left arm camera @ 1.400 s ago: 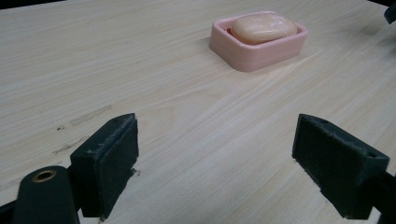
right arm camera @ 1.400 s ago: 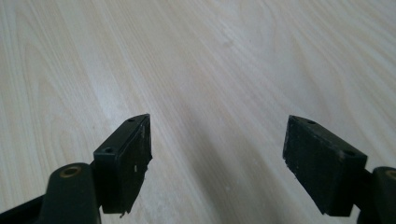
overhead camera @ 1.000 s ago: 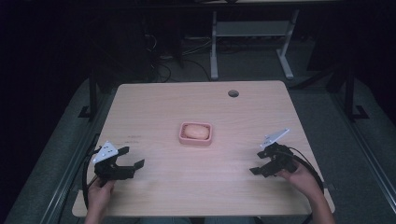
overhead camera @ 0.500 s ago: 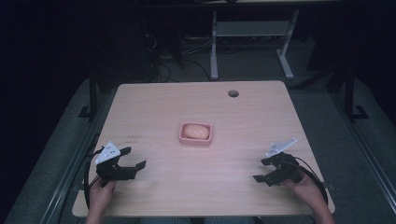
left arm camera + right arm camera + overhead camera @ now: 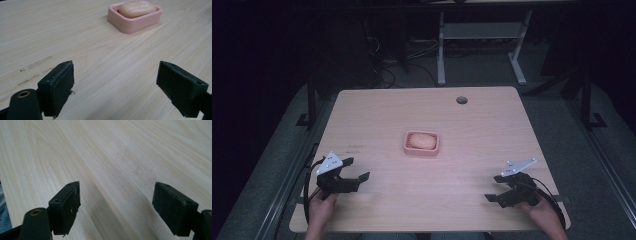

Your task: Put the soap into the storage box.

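Observation:
A pink soap dish sits in the middle of the light wooden table and holds a peach bar of soap. In the left gripper view the soap dish with its soap lies ahead and to the right. My left gripper rests low at the table's front left, open, with nothing between its jaws. At the front right my right gripper is open too, over bare wood.
A round cable hole is near the table's far edge. Beyond the table are a white desk frame and cables on the dark floor. A few scuff marks lie on the wood near my left gripper.
My right gripper has drawn back toward the front right corner of the table. The left gripper has barely moved. The soap dish has stayed in place.

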{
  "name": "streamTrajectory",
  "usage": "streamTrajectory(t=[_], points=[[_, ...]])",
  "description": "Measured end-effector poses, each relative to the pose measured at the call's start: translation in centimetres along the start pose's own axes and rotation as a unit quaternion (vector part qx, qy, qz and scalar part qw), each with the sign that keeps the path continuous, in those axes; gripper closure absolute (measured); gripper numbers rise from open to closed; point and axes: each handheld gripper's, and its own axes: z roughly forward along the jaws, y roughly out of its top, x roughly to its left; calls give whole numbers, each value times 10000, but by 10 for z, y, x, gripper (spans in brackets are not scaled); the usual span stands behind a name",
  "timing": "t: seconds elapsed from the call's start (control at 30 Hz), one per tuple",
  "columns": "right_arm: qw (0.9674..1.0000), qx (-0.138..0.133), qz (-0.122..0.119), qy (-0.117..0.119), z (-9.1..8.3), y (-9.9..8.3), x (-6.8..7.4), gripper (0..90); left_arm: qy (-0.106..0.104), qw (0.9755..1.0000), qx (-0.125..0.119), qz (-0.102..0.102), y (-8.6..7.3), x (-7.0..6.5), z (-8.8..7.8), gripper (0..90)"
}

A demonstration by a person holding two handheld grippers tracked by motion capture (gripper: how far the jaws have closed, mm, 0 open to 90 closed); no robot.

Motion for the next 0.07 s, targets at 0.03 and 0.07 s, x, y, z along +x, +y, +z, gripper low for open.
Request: streamTrajectory(t=[0.03, 0.07], points=[[10000, -75, -47, -8, 0, 0, 1, 219, 2, 10000, -4, 1, 0, 0, 0, 143], [9999, -111, -47, -11, 0, 1, 3, 219, -9, 10000, 4, -1, 0, 0, 0, 143]])
